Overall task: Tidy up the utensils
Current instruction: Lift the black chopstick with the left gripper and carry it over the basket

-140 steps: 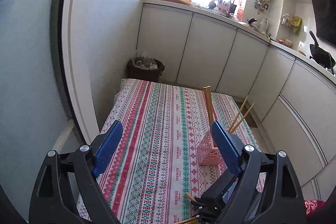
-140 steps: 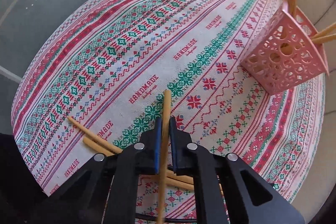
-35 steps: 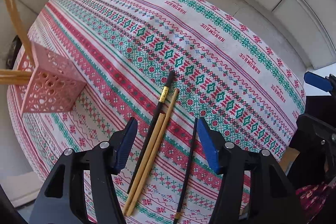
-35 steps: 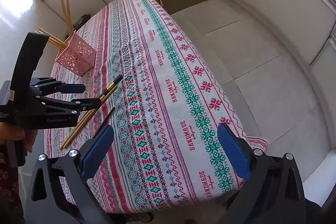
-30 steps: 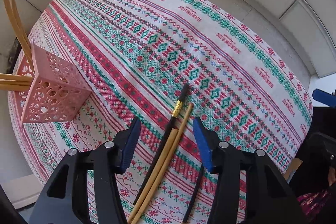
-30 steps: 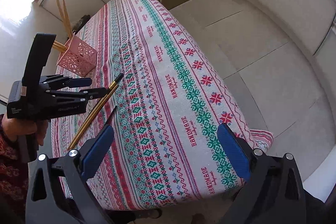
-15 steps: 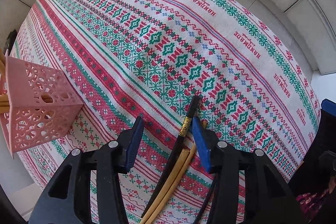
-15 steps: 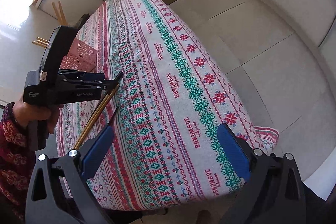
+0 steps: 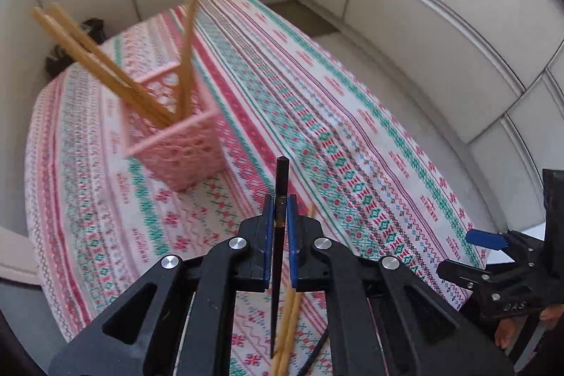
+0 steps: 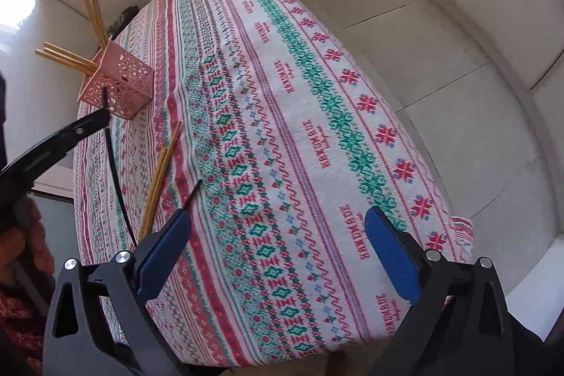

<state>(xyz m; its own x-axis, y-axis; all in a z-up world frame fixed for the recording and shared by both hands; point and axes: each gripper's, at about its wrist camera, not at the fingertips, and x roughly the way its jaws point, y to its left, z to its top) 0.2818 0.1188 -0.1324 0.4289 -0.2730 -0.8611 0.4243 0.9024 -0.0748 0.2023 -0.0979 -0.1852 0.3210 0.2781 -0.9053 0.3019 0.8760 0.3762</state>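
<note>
Chopsticks are the things being sorted, and they fall into three groups. One black chopstick [image 9: 281, 199] is pinched between the blue pads of the left gripper [image 9: 281, 210], whose jaws are pressed tight against it; its blunt end sticks out past the fingertips, and in the right wrist view it hangs clear above the cloth. Two wooden chopsticks [image 10: 161, 173] lie side by side on the tablecloth [image 10: 317, 147], just beside the lifted one, and a second black chopstick [image 10: 192, 196] lies on the cloth near them, partly hidden behind the right gripper's left finger. The right gripper [image 10: 278, 249] stands wide open over the near end of the table with nothing between its pads.

Further off, one pink perforated basket [image 9: 183, 150] stands upright near the far left part of the table. It holds wooden chopsticks leaning out in two bunches: two rising steeply [image 10: 92, 7] and about three slanting out to the left [image 10: 63, 59]; motion blur in the left wrist view makes an exact count uncertain.

The striped cloth hangs over the table's edges. The middle and right of the tabletop are bare, with floor tiles [image 10: 458, 76] to the right and white cabinet panels [image 9: 440, 23] beyond. A hand [image 10: 21, 235] in a patterned sleeve shows at the left edge.
</note>
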